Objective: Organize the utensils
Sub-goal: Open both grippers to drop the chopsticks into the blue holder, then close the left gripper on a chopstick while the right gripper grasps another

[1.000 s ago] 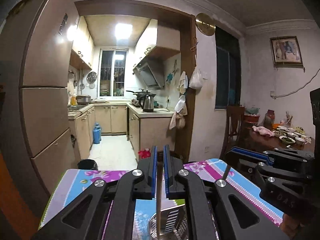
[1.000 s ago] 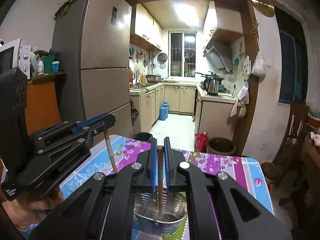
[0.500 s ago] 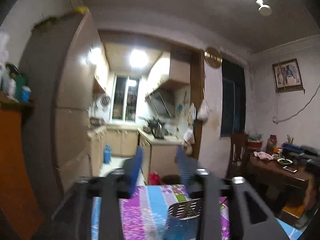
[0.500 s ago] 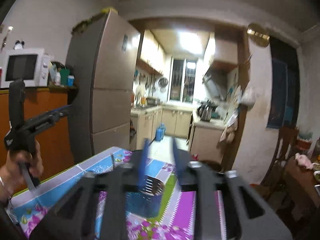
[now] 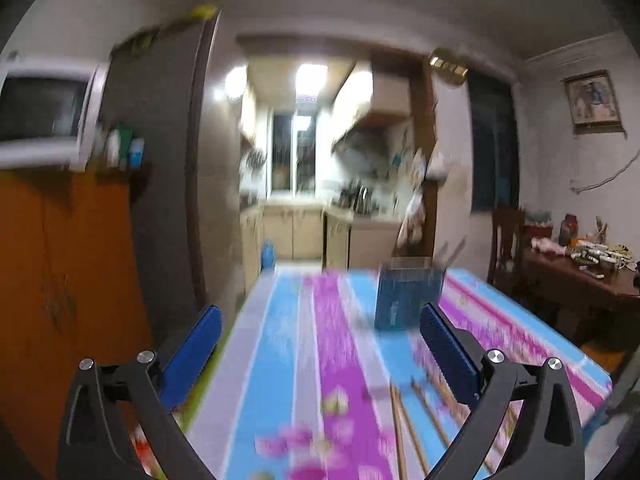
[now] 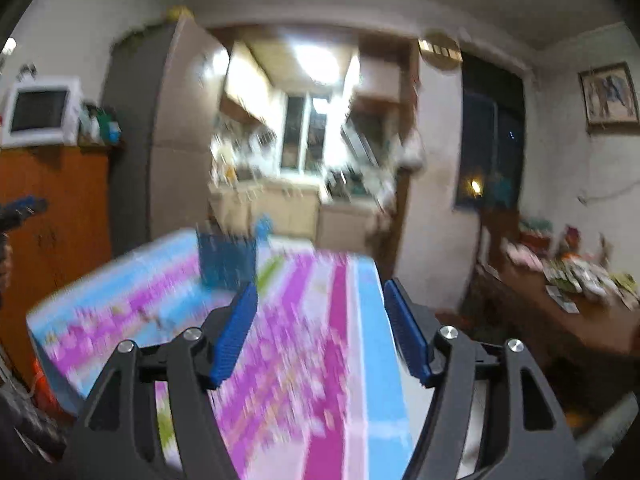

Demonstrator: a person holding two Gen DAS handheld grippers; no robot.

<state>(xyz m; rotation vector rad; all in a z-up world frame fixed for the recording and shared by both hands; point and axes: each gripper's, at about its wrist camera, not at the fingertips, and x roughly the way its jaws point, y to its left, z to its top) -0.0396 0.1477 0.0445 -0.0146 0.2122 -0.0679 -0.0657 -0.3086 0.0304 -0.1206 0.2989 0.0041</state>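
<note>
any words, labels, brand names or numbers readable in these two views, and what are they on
None: both views are motion-blurred and no text can be read.
Bottles beside the microwave: labels too blurred.
Framed picture on the wall: no legible writing.
Round gold plaque above the doorway: marks too smeared to read.
Blue utensil holder on the tablecloth: no readable print.

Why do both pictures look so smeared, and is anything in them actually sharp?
Left wrist view: motion blur smears the tablecloth and utensil holder; the left hand-held gripper stays crisp. Right wrist view: heavier smear, kitchen lights glaring, right hand-held gripper sharp.
</note>
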